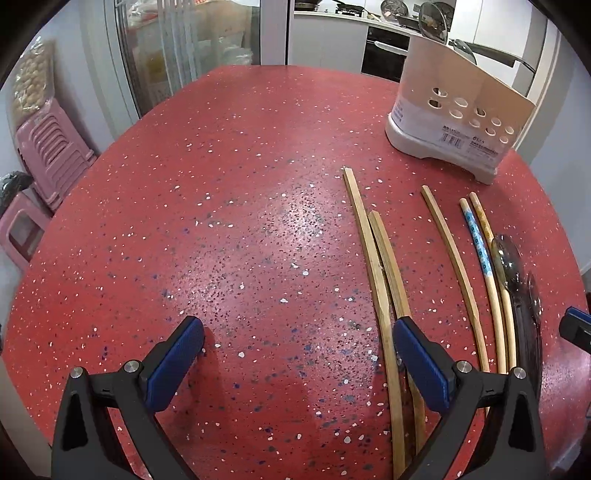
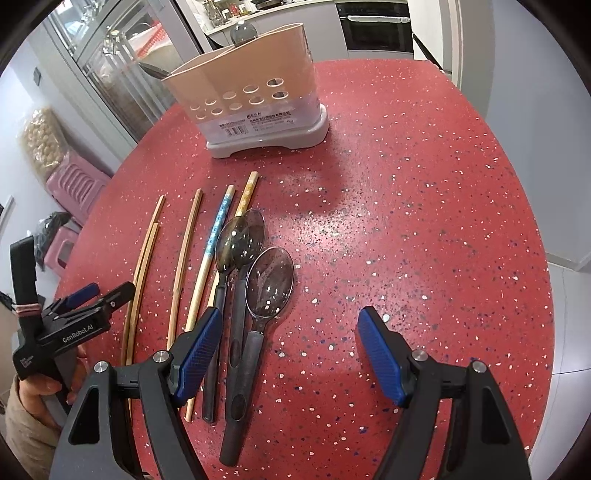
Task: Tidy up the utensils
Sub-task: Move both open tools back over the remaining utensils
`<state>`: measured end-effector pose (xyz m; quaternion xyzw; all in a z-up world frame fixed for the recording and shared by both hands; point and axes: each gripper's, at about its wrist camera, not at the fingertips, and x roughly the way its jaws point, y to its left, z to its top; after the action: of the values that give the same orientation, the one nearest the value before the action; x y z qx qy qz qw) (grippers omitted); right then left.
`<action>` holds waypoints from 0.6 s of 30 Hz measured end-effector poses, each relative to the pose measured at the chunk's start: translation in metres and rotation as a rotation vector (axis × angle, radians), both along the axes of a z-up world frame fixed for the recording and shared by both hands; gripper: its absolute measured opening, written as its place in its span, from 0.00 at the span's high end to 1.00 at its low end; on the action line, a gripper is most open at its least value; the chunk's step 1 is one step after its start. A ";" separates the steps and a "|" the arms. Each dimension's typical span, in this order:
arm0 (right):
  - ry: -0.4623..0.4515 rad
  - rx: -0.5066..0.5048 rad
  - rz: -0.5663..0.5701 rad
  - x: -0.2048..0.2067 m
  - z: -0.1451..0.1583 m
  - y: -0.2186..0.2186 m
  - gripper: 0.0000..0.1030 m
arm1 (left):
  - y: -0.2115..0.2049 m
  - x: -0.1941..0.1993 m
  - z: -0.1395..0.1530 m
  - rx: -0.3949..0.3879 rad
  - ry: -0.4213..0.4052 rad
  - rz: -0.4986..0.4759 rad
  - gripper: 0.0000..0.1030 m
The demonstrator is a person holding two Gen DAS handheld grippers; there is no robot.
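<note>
Several wooden chopsticks [image 1: 384, 266] lie side by side on the red speckled table [image 1: 221, 184], also in the right wrist view [image 2: 181, 258]. One has a blue pattern [image 2: 219, 221], one a yellow pattern [image 2: 245, 195]. Three dark translucent spoons [image 2: 269, 280] lie right of them; they show at the left wrist view's right edge [image 1: 509, 258]. A beige perforated utensil holder [image 1: 458, 110] stands upright beyond them [image 2: 251, 99]. My left gripper [image 1: 299, 332] is open and empty, its right finger over the leftmost chopsticks. My right gripper [image 2: 291, 332] is open and empty, above the spoon handles.
Pink plastic stools [image 1: 48, 155] stand on the floor left of the table. A glass cabinet [image 1: 177, 48] and kitchen counter with pans [image 1: 369, 18] lie beyond the table's far edge. The table's right edge curves close to a grey wall [image 2: 546, 110].
</note>
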<state>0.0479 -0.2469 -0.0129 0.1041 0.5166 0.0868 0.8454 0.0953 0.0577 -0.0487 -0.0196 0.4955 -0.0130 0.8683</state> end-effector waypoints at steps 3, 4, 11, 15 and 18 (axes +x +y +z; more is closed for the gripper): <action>0.011 -0.022 0.004 0.000 -0.002 0.004 0.24 | -0.009 0.003 -0.001 0.043 -0.001 -0.023 0.00; 0.013 -0.034 0.004 0.000 -0.003 0.005 0.24 | -0.011 0.004 -0.002 0.049 -0.002 -0.029 0.00; 0.061 -0.093 -0.007 -0.002 -0.011 0.008 0.24 | -0.014 0.017 0.000 0.041 0.014 -0.041 0.00; 0.073 -0.125 0.008 -0.005 -0.012 0.015 0.25 | -0.017 0.021 0.001 0.052 0.019 -0.053 0.00; 0.092 -0.149 0.015 -0.003 -0.015 0.023 0.34 | -0.020 0.021 0.002 0.060 0.016 -0.071 0.00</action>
<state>0.0446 -0.2240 -0.0281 0.0408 0.5607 0.0493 0.8255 0.1167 0.0372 -0.0470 0.0240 0.5029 -0.0290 0.8636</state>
